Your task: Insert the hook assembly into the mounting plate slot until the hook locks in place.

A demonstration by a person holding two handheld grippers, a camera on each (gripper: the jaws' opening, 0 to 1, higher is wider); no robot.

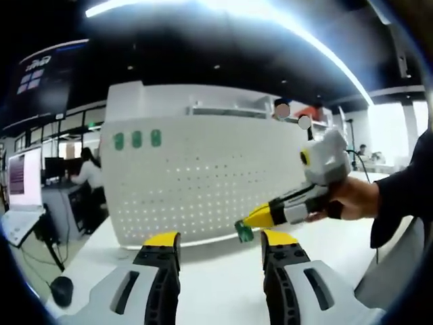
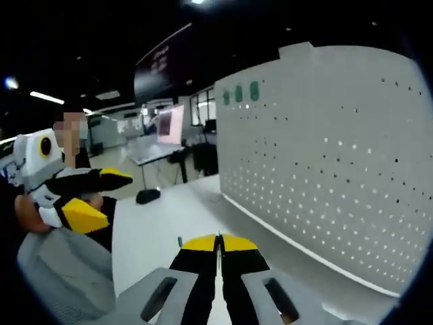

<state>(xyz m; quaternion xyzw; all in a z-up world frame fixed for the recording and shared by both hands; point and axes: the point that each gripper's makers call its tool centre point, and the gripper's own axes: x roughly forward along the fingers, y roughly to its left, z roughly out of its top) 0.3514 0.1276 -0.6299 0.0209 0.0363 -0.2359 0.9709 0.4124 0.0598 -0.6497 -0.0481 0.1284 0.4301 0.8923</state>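
A tall white perforated mounting plate is seen standing upright on a white bench in an open office, with 3 small green hooks set in a row near its upper left corner in the left gripper view. The left hand-held gripper is held low before the plate, its 2 yellow-tipped black jaws set well apart with nothing between them. The right hand-held gripper, gripped by a person's hand, is seen entering that view from the right, and a small green hook assembly is clamped at its yellow tips, just in front of the plate's lower edge and above the bench.

In the right gripper view the right hand-held gripper's yellow tips are pressed together, the plate rising close on the right with the 3 green hooks at its top. The left hand-held gripper is seen at the left with jaws spread. A black computer mouse is seen lying further along the bench.
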